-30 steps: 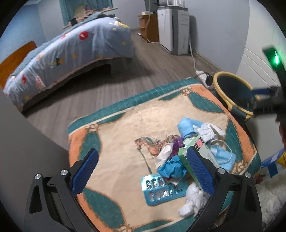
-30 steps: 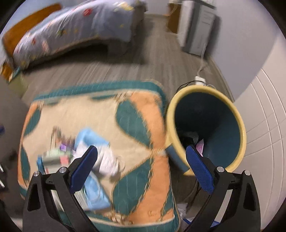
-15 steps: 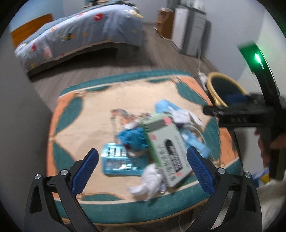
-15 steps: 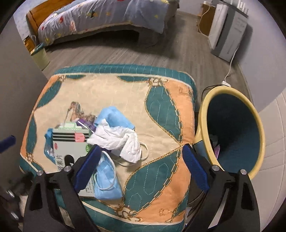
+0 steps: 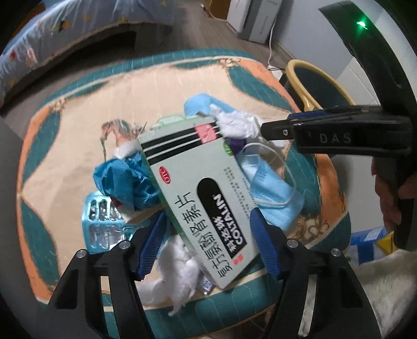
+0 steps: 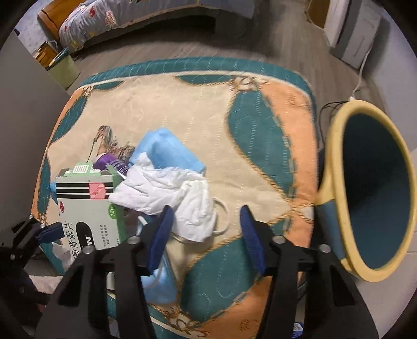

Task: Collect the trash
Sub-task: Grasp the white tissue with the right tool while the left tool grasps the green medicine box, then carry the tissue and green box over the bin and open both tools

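Observation:
A pale green medicine box (image 5: 198,193) lies on top of a trash pile on the quilted cushion (image 5: 78,117). My left gripper (image 5: 208,242) hangs just over the box's near end, one finger on each side. Its jaws are closing, and a gap still shows on the left. Around the box lie crumpled blue paper (image 5: 122,182), a blister pack (image 5: 101,224), a white tissue (image 5: 177,268) and a blue face mask (image 5: 271,187). My right gripper (image 6: 206,234) is closing over the edge of a white crumpled mask (image 6: 169,193), its pads not touching it. The right gripper (image 5: 276,130) also shows side-on in the left wrist view.
A teal bin with a yellow rim (image 6: 375,187) stands just off the cushion's right side. A light blue cloth (image 6: 166,148) and a purple wrapper (image 6: 104,157) lie behind the pile. Beyond are a bed (image 5: 52,34), a white cabinet (image 5: 255,15) and a small green bucket (image 6: 65,67).
Both grippers have sunk toward the pile and tipped downward. Their jaws have narrowed from wide open. The medicine box now fills the left wrist view.

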